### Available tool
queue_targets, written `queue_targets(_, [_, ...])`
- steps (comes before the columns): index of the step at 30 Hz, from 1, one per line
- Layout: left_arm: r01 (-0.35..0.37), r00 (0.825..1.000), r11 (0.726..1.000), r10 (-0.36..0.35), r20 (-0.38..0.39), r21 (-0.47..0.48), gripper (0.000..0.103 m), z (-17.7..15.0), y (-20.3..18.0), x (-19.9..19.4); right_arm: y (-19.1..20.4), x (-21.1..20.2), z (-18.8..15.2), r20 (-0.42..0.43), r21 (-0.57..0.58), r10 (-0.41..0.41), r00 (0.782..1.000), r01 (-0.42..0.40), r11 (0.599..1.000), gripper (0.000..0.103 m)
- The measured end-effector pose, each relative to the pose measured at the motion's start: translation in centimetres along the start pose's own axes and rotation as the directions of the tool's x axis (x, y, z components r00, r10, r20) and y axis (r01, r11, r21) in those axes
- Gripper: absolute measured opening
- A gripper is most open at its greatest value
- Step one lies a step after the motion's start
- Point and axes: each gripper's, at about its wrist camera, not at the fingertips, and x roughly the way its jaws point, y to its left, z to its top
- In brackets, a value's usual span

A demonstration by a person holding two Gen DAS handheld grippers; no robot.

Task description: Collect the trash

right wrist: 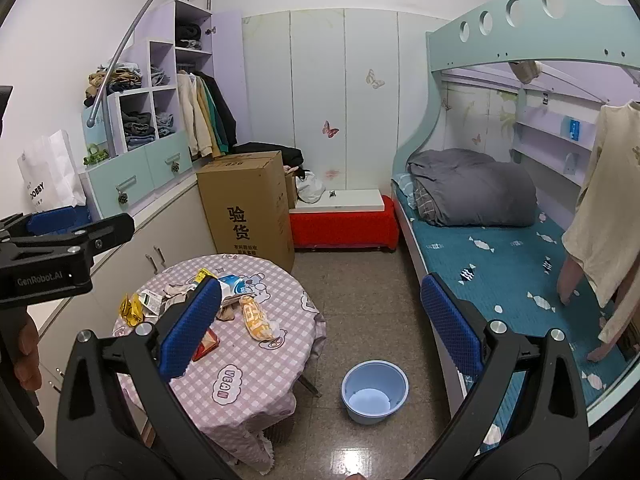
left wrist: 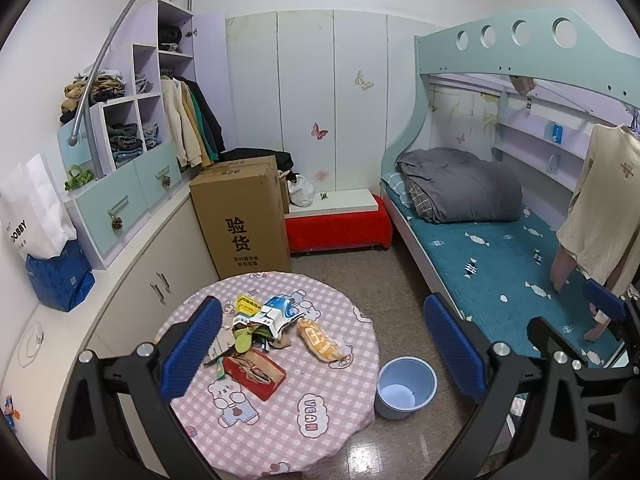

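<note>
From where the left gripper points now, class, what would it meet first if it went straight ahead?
Probably the round table: the open left gripper frames the yellow snack packet on the trash pile, so that looks first in line. Depth is unclear in the fisheye view.

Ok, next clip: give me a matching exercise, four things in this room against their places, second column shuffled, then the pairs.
Things:
1. yellow snack wrapper
2. blue bin
3. grey duvet
4. white paper bag

Places:
A. on the floor beside the round table
B. on the lower bunk
C. on the white counter at the left wall
D. on the checked tablecloth, among the litter

Pairs: 1-D, 2-A, 3-B, 4-C
</note>
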Motion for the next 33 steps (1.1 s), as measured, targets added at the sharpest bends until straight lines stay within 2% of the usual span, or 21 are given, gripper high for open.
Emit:
queue_targets(12, [-0.019,0.999,0.998,0.018,-0.03,-0.056,0.099,-2.0,-2.8,2.0,-3.7,1.3,-1.0,-0.019,-0.052,0.015,1.0,-0.016,0.999,0.097])
queue_targets(20, [-0.028,0.993,0.994,0.015,-0.116,-0.108,0.099,-4.6,-1.7,4.9,-3.4,4.9,-2.1,-0.123,-0.032,0.073,0.99,-0.077,0.996,0.097])
queue_targets(24, [-0.062,0.978,0.986,0.028,-0.208,-0.158,0.099,-7.1,1.4,7.7,-1.5,7.9,-3.6,-0.207,-0.017,0.102,0.973,-0.108,0.994,0.097])
queue_targets(28, [-0.129,0.95,0.967,0.057,-0.307,-0.221,0.099,-9.6,6.7,11.5,1.6,11.6,-5.1,-0.285,-0.021,0.121,0.951,-0.133,0.991,0.097])
queue_targets(33, [-0.167,0.913,0.942,0.037,-0.405,-0.29,0.099,-11.7,13.1,16.9,6.1,17.6,-6.9,-0.381,-0.009,0.13,0.915,-0.144,0.99,0.097])
